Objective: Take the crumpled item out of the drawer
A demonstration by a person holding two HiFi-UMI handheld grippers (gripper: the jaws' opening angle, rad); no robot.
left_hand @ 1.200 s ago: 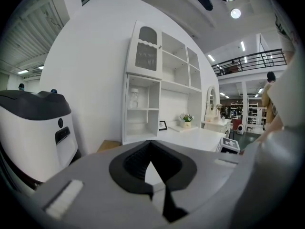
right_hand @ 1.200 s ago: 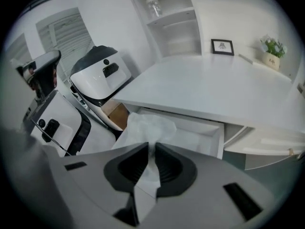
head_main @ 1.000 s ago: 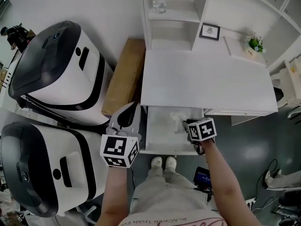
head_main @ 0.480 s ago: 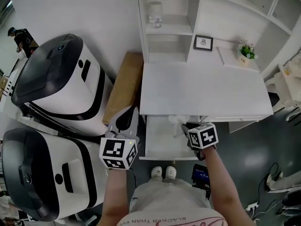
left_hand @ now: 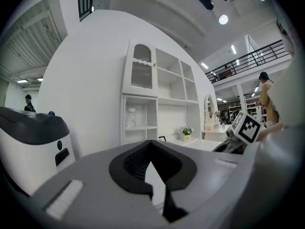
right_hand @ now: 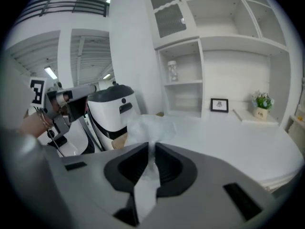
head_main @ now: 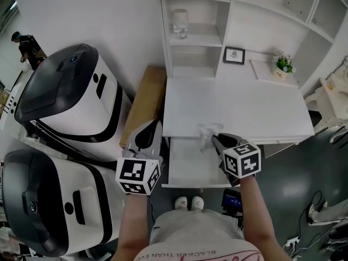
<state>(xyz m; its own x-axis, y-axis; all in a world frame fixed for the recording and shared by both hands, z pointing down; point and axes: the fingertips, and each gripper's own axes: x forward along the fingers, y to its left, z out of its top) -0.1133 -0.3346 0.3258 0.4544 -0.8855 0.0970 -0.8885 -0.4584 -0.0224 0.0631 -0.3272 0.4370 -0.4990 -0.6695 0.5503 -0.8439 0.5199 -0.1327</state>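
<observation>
The crumpled item (head_main: 208, 132) is a wad of thin white translucent material. It hangs over the back of the open white drawer (head_main: 185, 167), level with the desk's front edge. My right gripper (head_main: 214, 141) is shut on it. In the right gripper view the crumpled item (right_hand: 150, 127) bulges out past the jaws, and a strip of it runs down between the pads of the right gripper (right_hand: 149, 165). My left gripper (head_main: 150, 130) hovers left of the drawer, beside the desk, shut and holding nothing. In its own view the left gripper (left_hand: 154, 174) points toward the shelves.
The white desk (head_main: 239, 105) carries a small picture frame (head_main: 234, 55) and a potted plant (head_main: 283, 64). A glass jar (head_main: 180, 23) stands in the shelf unit behind. A cardboard box (head_main: 144, 99) and two large white-and-black machines (head_main: 70, 91) (head_main: 49, 200) crowd the left side.
My right gripper has risen out of the drawer with the crumpled item, from down inside it to the desk's front edge. The left gripper has stayed in place.
</observation>
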